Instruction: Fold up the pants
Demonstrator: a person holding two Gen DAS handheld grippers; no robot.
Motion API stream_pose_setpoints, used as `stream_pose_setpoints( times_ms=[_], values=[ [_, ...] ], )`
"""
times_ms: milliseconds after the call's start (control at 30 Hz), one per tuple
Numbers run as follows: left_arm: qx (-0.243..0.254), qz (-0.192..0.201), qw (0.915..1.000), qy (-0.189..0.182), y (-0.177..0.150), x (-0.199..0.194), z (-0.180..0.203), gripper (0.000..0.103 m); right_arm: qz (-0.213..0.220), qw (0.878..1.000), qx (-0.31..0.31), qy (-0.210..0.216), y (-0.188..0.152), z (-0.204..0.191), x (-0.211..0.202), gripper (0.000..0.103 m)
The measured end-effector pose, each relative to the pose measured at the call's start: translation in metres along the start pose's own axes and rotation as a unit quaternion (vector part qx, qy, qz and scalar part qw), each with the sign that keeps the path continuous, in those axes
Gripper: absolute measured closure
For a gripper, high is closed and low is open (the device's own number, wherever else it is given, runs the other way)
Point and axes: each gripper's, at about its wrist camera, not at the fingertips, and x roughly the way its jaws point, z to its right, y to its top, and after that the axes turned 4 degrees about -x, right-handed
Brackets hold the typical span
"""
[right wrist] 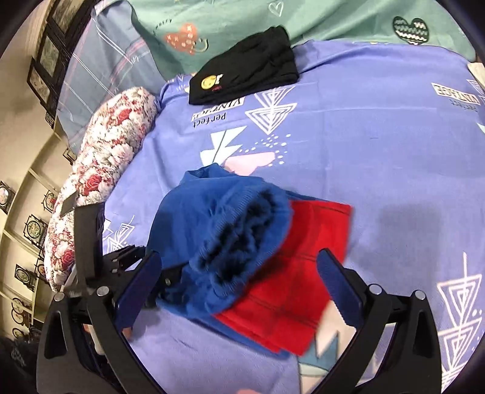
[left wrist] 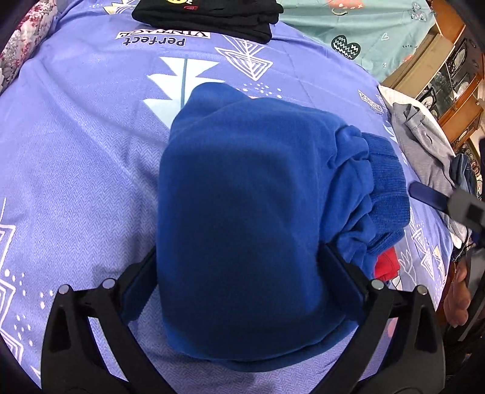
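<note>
The blue pants (left wrist: 242, 194) lie folded into a thick bundle on the lilac patterned bedsheet (left wrist: 75, 157). My left gripper (left wrist: 239, 257) straddles the near end of the bundle. Its jaws are spread wide and the fabric fills the gap between the fingers (left wrist: 139, 285) without being pinched. The right wrist view shows the ribbed end of the blue pants (right wrist: 236, 230) lying over a red fabric part (right wrist: 291, 291). My right gripper (right wrist: 239, 288) hovers above them, open and holding nothing. From the left wrist view the right gripper (left wrist: 448, 203) sits at the right edge.
A folded black garment (right wrist: 245, 69) lies at the far side of the sheet. A floral quilt roll (right wrist: 100, 181) lines the left edge. Grey clothes (left wrist: 424, 145) are piled at the right. A teal sheet (left wrist: 348, 27) and wooden shelves (left wrist: 454, 75) lie beyond.
</note>
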Motion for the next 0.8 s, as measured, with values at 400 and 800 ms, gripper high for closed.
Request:
stream_pose_setpoints(
  times_ms=[400,800],
  values=[
    [0.002,0.014,0.9998,-0.012,-0.004,-0.001,-0.001,0.002,-0.082,0.996,0.022,-0.005,0.011,-0.005,0.078,0.048],
    [-0.010,0.026,0.9995,-0.015,-0.007,-0.002,0.000,0.002,-0.069,0.998,0.008,0.001,0.005,-0.009,0.078,0.069]
  ],
)
